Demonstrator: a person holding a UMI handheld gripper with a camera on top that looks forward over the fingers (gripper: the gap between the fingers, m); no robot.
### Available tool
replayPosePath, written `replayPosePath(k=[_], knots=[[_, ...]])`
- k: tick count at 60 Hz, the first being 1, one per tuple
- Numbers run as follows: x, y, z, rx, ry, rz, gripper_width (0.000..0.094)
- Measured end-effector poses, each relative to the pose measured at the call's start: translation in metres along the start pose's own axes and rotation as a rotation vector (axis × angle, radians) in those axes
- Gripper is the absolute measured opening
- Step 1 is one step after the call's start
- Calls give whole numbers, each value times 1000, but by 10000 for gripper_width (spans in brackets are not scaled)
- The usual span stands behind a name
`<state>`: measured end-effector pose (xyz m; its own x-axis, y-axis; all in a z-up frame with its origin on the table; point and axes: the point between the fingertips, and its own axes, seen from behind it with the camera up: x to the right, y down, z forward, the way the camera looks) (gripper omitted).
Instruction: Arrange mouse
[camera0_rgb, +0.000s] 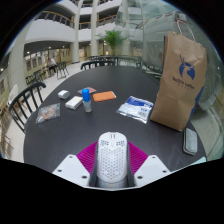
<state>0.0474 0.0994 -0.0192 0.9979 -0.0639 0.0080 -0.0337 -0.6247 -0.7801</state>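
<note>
Sitting squarely between the two fingers of the tool (111, 168) is a white perforated mouse (111, 158), its long body pointing forward along them, its rear end nearest the camera. The magenta pads (88, 157) flank both of its sides closely, and the fingers appear to pinch it, with no gap visible at either flank. Whether the mouse rests on the dark round bench (100, 125) or is lifted just above it cannot be told. Beyond the fingers, toward the middle of the bench, stands a small blue cup (87, 100) with an orange card (104, 96) just beside it and a white box (70, 99) to its other side. A clear plastic bag (47, 113) lies further out. Ahead and off to the right lie a white packet (135, 108) and a tall brown paper bag (179, 83), standing upright. A dark phone (190, 140) lies near the bench's edge. Black chairs (25, 100) ring the bench.
</note>
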Motion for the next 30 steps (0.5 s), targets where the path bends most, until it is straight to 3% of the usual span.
replayPosePath(k=[5, 12, 18, 25, 30], knots=[[-6, 0, -10, 0, -20, 3, 393], [-11, -45, -88, 167, -60, -4, 393], [13, -64, -173, 255, -49, -50, 391], [73, -36, -228, 246, 51, -66, 390], [120, 24, -227, 157, 118, -36, 390]])
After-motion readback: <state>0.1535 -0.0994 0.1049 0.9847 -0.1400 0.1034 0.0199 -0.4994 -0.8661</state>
